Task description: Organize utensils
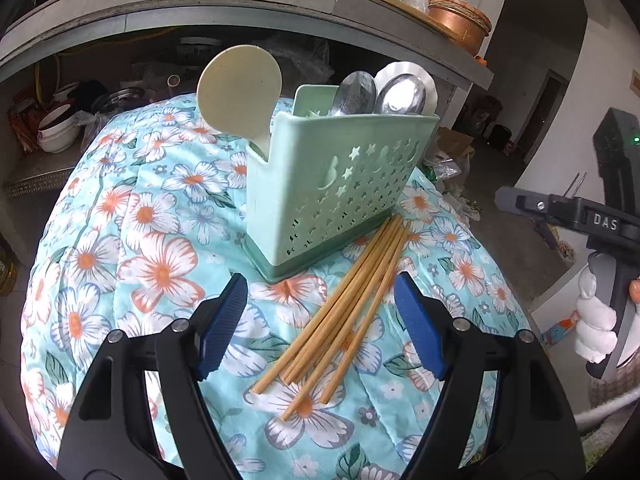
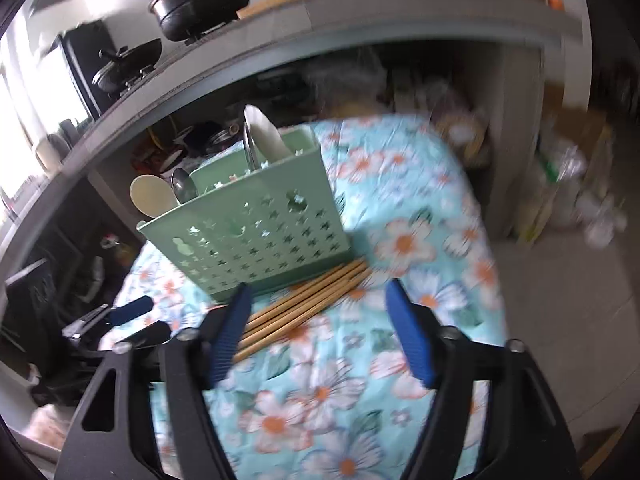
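Chopsticks, a loose bundle of bamboo sticks: in your left wrist view they lie flat on the floral cloth, directly ahead of your left claw, their near ends fanned out between and below its blue pads, their far ends touching the base of the holder. Your left claw stands wide apart, holding nothing.

Utensil holder, pale green, perforated with stars: upright just beyond the left claw, slightly to its right of centre. Contents: one cream rice paddle leaning out of the lower left compartment; two metal spoons standing bowls-up in the taller back compartment, with a white scalloped piece behind them. Far to the claw's right, your right gripper appears from the side, held in a white-gloved hand.

Right wrist view, blurred toward its right side. Chopsticks: on the cloth ahead of your right claw, crossing behind its left pad, alongside the holder's base. Your right claw is also spread apart and empty. Utensil holder: ahead and left of the claw, upright; paddle and one spoon at its left end, other utensils upright at the back. Left gripper's blue pad: visible low at the far left of this claw.
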`<state>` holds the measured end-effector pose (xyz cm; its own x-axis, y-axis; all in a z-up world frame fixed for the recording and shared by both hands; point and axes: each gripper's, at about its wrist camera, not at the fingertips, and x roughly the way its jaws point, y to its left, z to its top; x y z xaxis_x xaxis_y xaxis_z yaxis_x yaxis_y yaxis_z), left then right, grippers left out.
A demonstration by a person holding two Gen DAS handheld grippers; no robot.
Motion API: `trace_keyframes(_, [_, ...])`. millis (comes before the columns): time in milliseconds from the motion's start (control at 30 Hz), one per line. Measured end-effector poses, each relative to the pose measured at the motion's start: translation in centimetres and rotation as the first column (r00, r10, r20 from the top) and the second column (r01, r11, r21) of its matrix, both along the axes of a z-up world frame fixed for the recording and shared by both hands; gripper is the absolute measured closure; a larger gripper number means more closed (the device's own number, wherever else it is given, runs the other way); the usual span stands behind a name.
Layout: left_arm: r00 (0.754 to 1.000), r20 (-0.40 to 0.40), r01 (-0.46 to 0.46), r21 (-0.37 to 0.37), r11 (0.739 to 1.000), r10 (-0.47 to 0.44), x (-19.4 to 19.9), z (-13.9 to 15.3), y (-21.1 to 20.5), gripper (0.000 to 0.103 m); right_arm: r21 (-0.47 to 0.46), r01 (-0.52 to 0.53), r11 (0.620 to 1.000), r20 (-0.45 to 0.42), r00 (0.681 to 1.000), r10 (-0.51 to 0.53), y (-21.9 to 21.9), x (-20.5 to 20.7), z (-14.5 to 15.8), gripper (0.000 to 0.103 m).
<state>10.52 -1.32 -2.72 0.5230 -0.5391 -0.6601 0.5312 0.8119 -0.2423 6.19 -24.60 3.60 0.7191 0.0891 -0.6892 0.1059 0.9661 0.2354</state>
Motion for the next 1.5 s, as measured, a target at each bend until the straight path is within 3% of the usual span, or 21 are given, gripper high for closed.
trace_keyframes(233, [0.999, -0.006, -0.048, 0.009, 0.999, 0.048, -0.2, 0.2, -0.2, 0.031, -0.064, 0.003, 0.998, 0.036, 0.999, -0.001, 0.2, -0.9, 0.1, 0.022])
trace_keyframes(500, [0.989, 0.059, -0.133, -0.01, 0.991, 0.133, -0.4, 1.7, 0.1, 0.018, -0.065, 0.029, 0.997, 0.017, 0.999, -0.028, -0.4, -1.6, -1.2, 0.012])
trace_keyframes(733, [0.989, 0.024, -0.148, -0.027, 0.989, 0.149, 0.1, 1.8, -0.1, 0.014, -0.062, 0.022, 0.998, 0.017, 1.0, -0.021, -0.4, -1.9, -1.6, 0.008])
trace_keyframes(1200, [0.971, -0.023, -0.239, -0.031, 0.971, 0.238, 0.9, 0.8, 0.9, 0.01, 0.004, 0.002, 1.0, -0.009, 1.0, -0.002, -0.4, -1.6, -2.7, 0.006])
trace_keyframes(1500, [0.972, -0.027, -0.234, -0.046, 0.971, 0.233, 1.0, 0.6, 0.9, 0.01, 0.041, 0.01, 0.999, -0.026, 1.0, -0.009, -0.7, -1.4, -3.2, 0.006])
